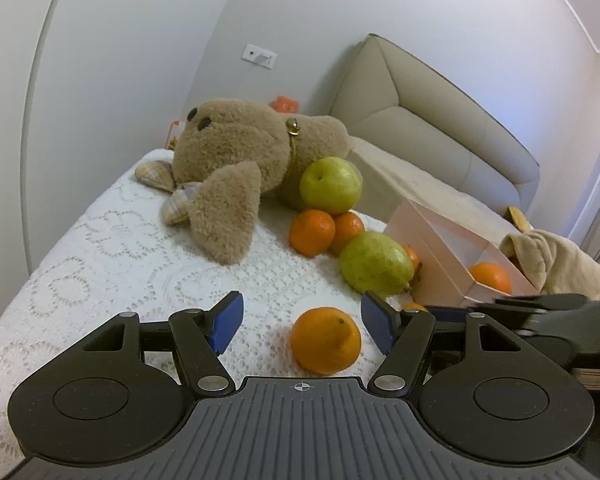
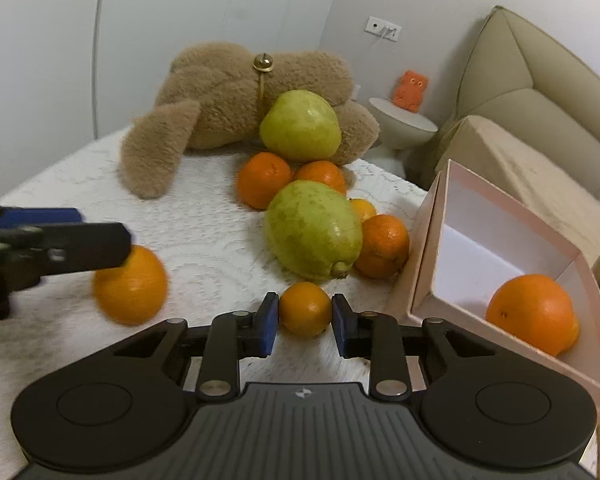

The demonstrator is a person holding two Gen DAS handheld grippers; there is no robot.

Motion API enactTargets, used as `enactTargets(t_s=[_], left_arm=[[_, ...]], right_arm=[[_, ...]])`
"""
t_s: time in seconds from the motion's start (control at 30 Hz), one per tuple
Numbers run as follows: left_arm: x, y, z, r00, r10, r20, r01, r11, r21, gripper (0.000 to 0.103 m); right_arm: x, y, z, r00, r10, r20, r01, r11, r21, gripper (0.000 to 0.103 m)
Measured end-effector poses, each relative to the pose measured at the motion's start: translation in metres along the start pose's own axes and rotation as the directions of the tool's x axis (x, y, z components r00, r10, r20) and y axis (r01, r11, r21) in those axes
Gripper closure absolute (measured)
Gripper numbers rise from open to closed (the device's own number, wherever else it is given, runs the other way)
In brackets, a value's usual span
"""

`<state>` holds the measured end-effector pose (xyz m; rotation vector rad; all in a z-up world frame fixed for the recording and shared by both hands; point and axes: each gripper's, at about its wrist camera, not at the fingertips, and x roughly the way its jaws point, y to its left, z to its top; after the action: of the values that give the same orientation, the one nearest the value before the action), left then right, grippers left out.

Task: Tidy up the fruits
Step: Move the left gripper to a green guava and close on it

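Now our right gripper [image 2: 305, 317] pinches a small orange [image 2: 305, 309] on the lace cloth [image 2: 204, 236] just beside the pink box [image 2: 428, 264], while our left gripper [image 1: 302, 322] hangs spread wide around a bigger orange [image 1: 325, 340]

My left camera sits low behind my left claw [image 1: 302, 322] and looks across the white lace cloth [image 1: 100, 248] toward the teddy bear [image 1: 236, 148] and wall. My right camera looks the same way from farther right, close to the pink box [image 2: 428, 240]. Both see the bear, the green fruits and the oranges.
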<state>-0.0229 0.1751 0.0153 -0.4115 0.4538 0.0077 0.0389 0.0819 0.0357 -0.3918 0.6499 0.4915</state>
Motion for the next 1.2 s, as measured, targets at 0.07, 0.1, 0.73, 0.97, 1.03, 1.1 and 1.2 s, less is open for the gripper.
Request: enactTargets(t_s=[0.07, 0.1, 0.73, 0.97, 1.03, 1.1, 1.2], left_arm=[[0.000, 0.000, 0.000, 1.000, 0.002, 0.001, -0.002, 1.000, 0.004, 0.032], [0.000, 0.000, 0.000, 1.000, 0.002, 0.001, -0.002, 1.000, 0.006, 0.033], [0.065, -0.133, 0.010, 0.997, 0.072, -0.013, -0.034, 0.621, 0.783, 0.033], [0.101, -0.150, -0.008, 0.988, 0.148, -0.052, -0.024, 0.471, 0.882, 0.034], [0.109, -0.151, -0.011, 0.984, 0.167, -0.055, -0.028, 0.457, 0.889, 0.032], [0.115, -0.151, -0.015, 0.982, 0.183, -0.037, -0.046, 0.430, 0.902, 0.032], [0.119, -0.151, -0.016, 0.978, 0.205, -0.033, -0.055, 0.409, 0.911, 0.029]], right_arm=[[-0.015, -0.007, -0.007, 1.000, 0.019, 0.008, -0.020, 0.999, 0.027, 0.075], [-0.022, -0.012, -0.011, 1.000, 0.024, 0.010, -0.025, 0.999, 0.046, 0.075], [-0.073, -0.113, -0.105, 0.999, -0.012, 0.039, -0.005, 0.913, 0.407, 0.043], [-0.072, -0.118, -0.108, 0.999, 0.016, 0.046, -0.035, 0.897, 0.441, 0.036], [-0.072, -0.117, -0.108, 0.999, 0.015, 0.046, -0.034, 0.899, 0.437, 0.034], [-0.072, -0.117, -0.108, 0.999, 0.017, 0.047, -0.036, 0.898, 0.439, 0.034], [-0.072, -0.118, -0.109, 0.999, 0.019, 0.047, -0.038, 0.897, 0.440, 0.033]])
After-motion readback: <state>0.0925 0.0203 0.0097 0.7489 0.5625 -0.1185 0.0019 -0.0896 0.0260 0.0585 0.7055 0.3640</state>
